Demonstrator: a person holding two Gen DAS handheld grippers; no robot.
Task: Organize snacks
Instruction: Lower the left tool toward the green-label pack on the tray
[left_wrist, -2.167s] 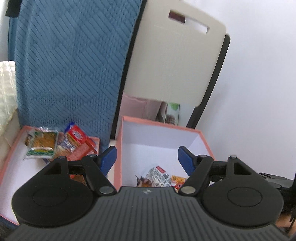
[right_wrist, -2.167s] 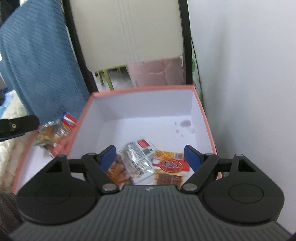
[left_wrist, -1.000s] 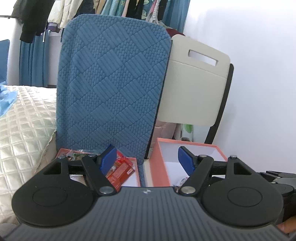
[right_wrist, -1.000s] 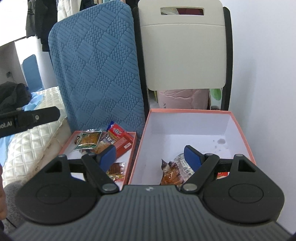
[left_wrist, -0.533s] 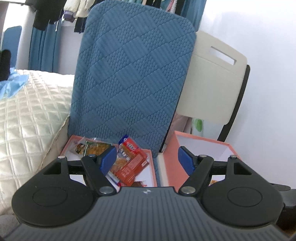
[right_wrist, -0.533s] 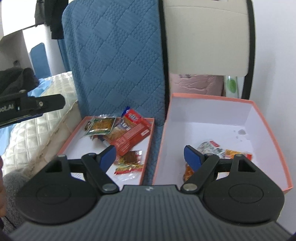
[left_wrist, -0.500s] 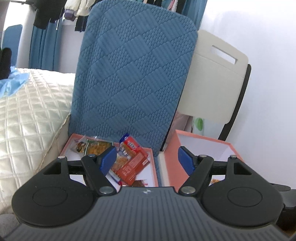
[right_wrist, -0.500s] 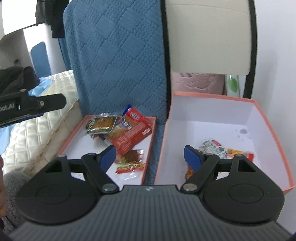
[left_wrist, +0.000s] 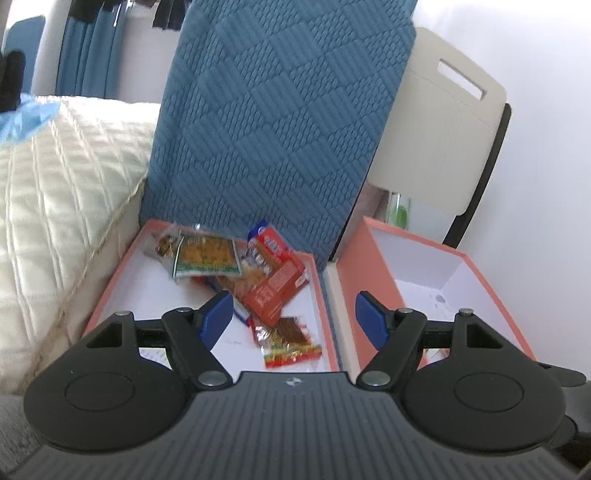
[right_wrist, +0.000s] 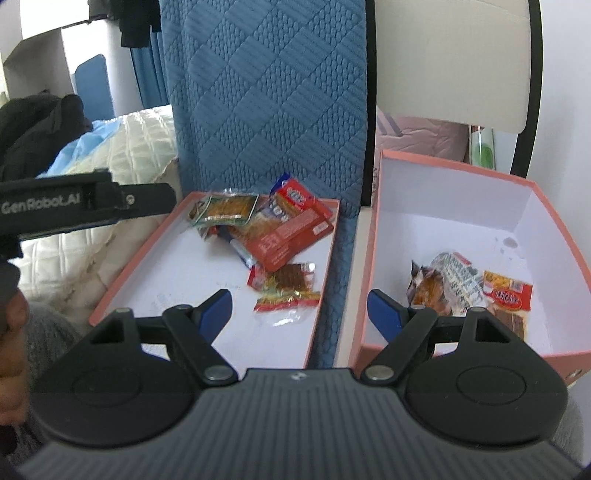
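Two pink boxes stand side by side. The shallow left lid (left_wrist: 110, 291) (right_wrist: 147, 254) holds several snack packets: a green-edged packet (left_wrist: 207, 254) (right_wrist: 225, 208), a red packet (left_wrist: 275, 288) (right_wrist: 291, 236) and a small clear packet (left_wrist: 288, 341) (right_wrist: 286, 286). The deep right box (left_wrist: 354, 266) (right_wrist: 373, 236) holds a few packets (right_wrist: 454, 282). My left gripper (left_wrist: 293, 317) is open and empty, above the lid's near edge. My right gripper (right_wrist: 299, 310) is open and empty, above the gap between the boxes.
A blue quilted cushion (left_wrist: 273, 122) (right_wrist: 273, 96) and a beige folding chair (left_wrist: 439, 147) stand behind the boxes. A cream quilted bed (left_wrist: 55, 184) lies to the left. A white wall is on the right. The left gripper's body (right_wrist: 81, 206) shows in the right wrist view.
Both grippers have pulled back from the right box and swung left, toward the left lid. Both stayed open and empty.
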